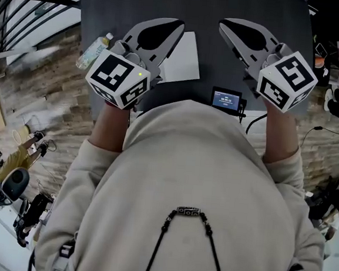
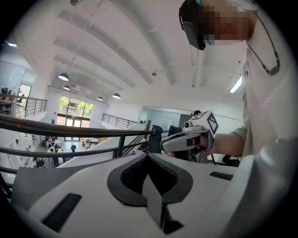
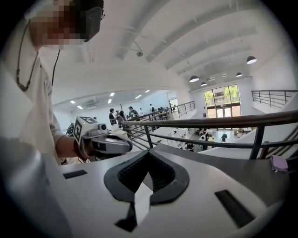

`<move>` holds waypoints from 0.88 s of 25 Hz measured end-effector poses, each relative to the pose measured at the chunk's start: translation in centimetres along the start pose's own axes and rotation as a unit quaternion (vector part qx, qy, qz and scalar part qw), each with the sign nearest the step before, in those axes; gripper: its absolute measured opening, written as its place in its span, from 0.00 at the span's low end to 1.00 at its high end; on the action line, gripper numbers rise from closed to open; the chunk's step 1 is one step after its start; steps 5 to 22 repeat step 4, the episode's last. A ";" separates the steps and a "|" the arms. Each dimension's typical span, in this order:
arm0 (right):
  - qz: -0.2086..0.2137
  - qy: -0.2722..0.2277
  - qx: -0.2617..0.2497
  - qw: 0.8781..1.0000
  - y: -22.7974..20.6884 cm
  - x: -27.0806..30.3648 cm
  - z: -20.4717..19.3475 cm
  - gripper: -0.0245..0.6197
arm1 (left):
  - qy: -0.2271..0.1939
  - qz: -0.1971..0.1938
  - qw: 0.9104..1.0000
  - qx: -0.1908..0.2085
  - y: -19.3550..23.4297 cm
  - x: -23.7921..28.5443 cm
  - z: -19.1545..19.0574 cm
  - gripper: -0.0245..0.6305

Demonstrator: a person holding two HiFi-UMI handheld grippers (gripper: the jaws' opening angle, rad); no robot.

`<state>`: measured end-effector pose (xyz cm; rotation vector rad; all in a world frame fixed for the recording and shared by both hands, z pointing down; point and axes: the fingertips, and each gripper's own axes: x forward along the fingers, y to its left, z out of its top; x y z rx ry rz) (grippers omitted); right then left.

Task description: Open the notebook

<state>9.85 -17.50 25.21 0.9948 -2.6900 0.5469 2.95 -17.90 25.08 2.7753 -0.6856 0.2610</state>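
A white notebook (image 1: 182, 59) lies flat on the dark table (image 1: 204, 4), with its left part hidden behind my left gripper (image 1: 178, 24). That gripper is held up in front of the person's chest, above the notebook, jaws shut and empty. My right gripper (image 1: 222, 23) is held beside it at the same height, over bare table right of the notebook, also shut with nothing in it. The left gripper view looks level past closed jaws (image 2: 148, 154) at the right gripper (image 2: 191, 137). The right gripper view shows closed jaws (image 3: 149, 152) and the left gripper (image 3: 100, 137). Neither gripper view shows the notebook.
A plastic bottle (image 1: 95, 51) lies at the table's left edge. A small device with a lit screen (image 1: 226, 98) sits at the near edge, a cable (image 1: 254, 120) beside it. A metal railing (image 2: 70, 128) runs behind the table. Bags and gear lie on the floor (image 1: 12, 177).
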 end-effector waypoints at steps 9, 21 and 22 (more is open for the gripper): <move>0.010 0.011 0.000 1.000 -0.2 0.8 -0.4 0.06 | 0.004 -0.004 1.000 -0.004 0.3 0.5 -0.5 0.04; 0.010 0.011 0.000 1.000 -0.2 0.8 -0.4 0.06 | 0.004 -0.004 1.000 -0.004 0.3 0.5 -0.5 0.04; 0.010 0.011 0.000 1.000 -0.2 0.8 -0.4 0.06 | 0.004 -0.004 1.000 -0.004 0.3 0.5 -0.5 0.04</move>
